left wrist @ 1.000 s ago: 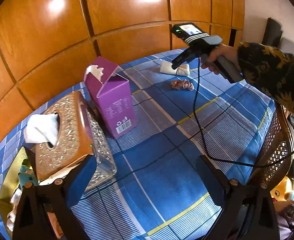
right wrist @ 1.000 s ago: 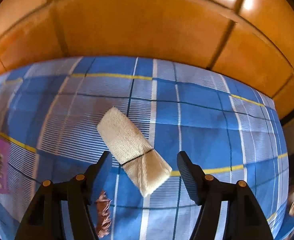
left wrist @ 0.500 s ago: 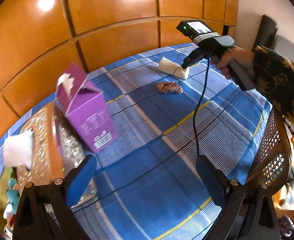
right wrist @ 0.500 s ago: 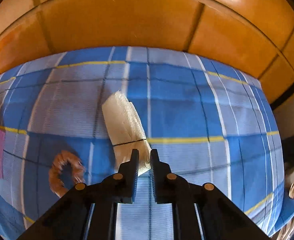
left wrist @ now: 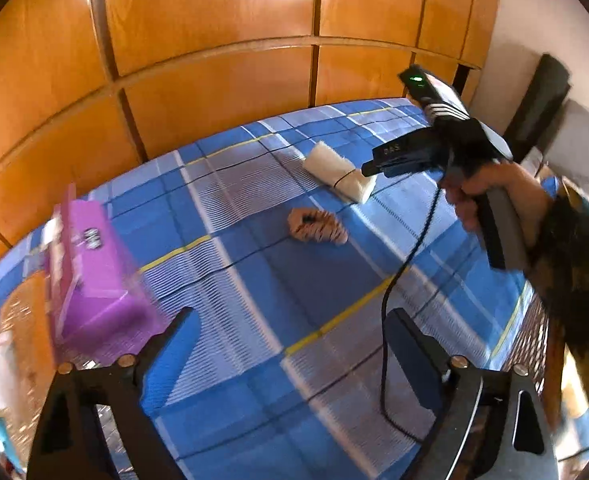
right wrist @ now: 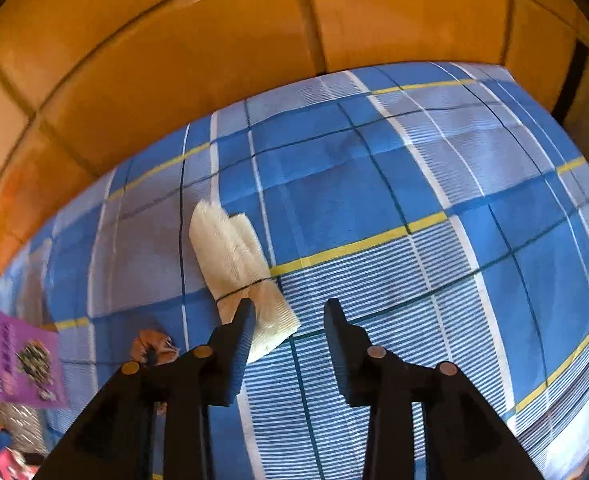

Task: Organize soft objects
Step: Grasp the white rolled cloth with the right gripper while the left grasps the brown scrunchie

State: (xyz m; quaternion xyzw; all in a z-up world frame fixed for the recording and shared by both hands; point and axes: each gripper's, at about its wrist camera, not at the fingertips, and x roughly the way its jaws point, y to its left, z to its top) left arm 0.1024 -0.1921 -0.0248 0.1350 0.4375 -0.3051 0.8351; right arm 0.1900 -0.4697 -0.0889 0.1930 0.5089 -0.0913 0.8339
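A rolled white cloth [right wrist: 240, 266] tied with a dark band lies on the blue plaid sheet [right wrist: 374, 200]; it also shows in the left wrist view [left wrist: 336, 170]. My right gripper [right wrist: 290, 320] is open and empty, its left finger just over the cloth's near end; it shows from the side in the left wrist view [left wrist: 370, 170]. A pink-brown scrunchie [left wrist: 316, 228] lies nearer, also in the right wrist view [right wrist: 150, 344]. My left gripper [left wrist: 290, 344] is open and empty above the sheet.
A purple tissue box [left wrist: 90, 280] stands at the left, with a gold patterned tissue holder [left wrist: 18, 320] beside it. Wooden panels [left wrist: 214, 60] back the bed. A wicker edge [left wrist: 534, 344] is at the right. A black cable [left wrist: 398, 280] hangs from the right gripper.
My right gripper shut on the cloth's end half a second ago and has now opened again, to the cloth's right. The left view has swung right, pushing the tissue boxes leftward.
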